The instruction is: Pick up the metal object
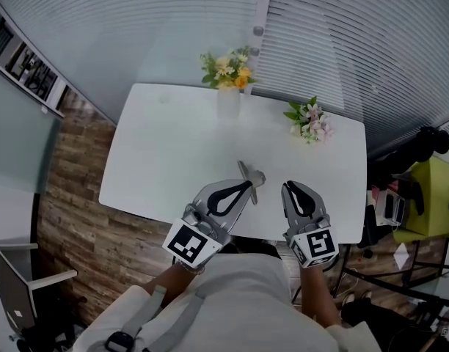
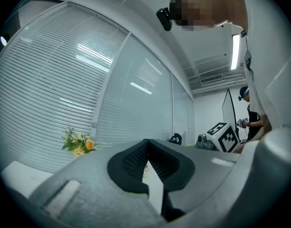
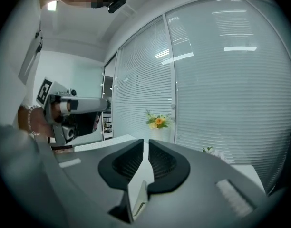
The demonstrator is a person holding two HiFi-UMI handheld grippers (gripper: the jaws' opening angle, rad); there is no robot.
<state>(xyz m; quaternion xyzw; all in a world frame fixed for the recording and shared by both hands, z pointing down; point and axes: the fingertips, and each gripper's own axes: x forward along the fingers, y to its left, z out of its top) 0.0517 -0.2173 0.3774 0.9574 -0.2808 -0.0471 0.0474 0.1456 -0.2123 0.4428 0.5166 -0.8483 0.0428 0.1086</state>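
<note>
The metal object (image 1: 252,176), a small grey T-shaped piece, lies on the white table (image 1: 173,145) near its front edge. My left gripper (image 1: 249,185) has its tips right at the object; whether they touch it I cannot tell. In the left gripper view the jaws of this gripper (image 2: 146,142) meet at the tip with nothing seen between them, and the object is hidden. My right gripper (image 1: 290,187) hovers over the table's front edge to the right of the object. In the right gripper view a narrow slit shows between the jaws of that gripper (image 3: 146,141), with nothing in it.
A vase of yellow flowers (image 1: 228,70) stands at the table's far edge and a pink bouquet (image 1: 309,121) at the far right. Window blinds rise behind the table. A yellow-green chair (image 1: 430,196) and clutter sit to the right, with wooden floor on the left.
</note>
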